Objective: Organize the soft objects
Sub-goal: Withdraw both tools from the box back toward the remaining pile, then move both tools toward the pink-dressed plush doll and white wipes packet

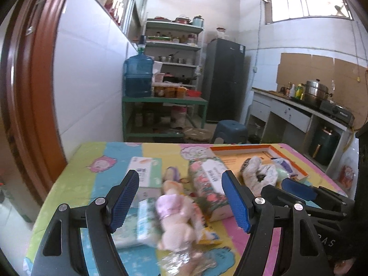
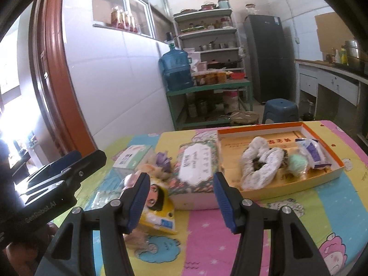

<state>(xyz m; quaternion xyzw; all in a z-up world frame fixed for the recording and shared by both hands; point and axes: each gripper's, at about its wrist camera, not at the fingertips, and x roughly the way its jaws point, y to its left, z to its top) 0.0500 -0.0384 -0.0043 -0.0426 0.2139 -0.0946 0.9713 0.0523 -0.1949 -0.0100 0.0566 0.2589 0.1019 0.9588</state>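
Note:
Soft items lie on a table under a colourful cartoon cloth [image 2: 207, 237]. A cream plush toy in a pink top [image 1: 174, 214] lies beneath and between the fingers of my left gripper [image 1: 181, 203], which is open and empty. Beside the toy are a floral tissue box [image 1: 207, 184], a white tissue pack [image 1: 147, 174] and a yellow cartoon tissue pack [image 2: 158, 204]. My right gripper [image 2: 181, 202] is open and empty, just short of the floral box [image 2: 195, 168]. An orange-rimmed box [image 2: 260, 130] holds a white scrunchie [image 2: 260, 161], a green puff [image 2: 296, 163] and a white packet [image 2: 310, 151].
A brown door frame [image 1: 27, 92] stands at the left. Beyond the table's far edge are a green rack with a blue water jug [image 1: 138, 76], a blue stool [image 1: 230, 131], a dark fridge [image 1: 223, 78] and a counter with a steel pot [image 1: 315, 92].

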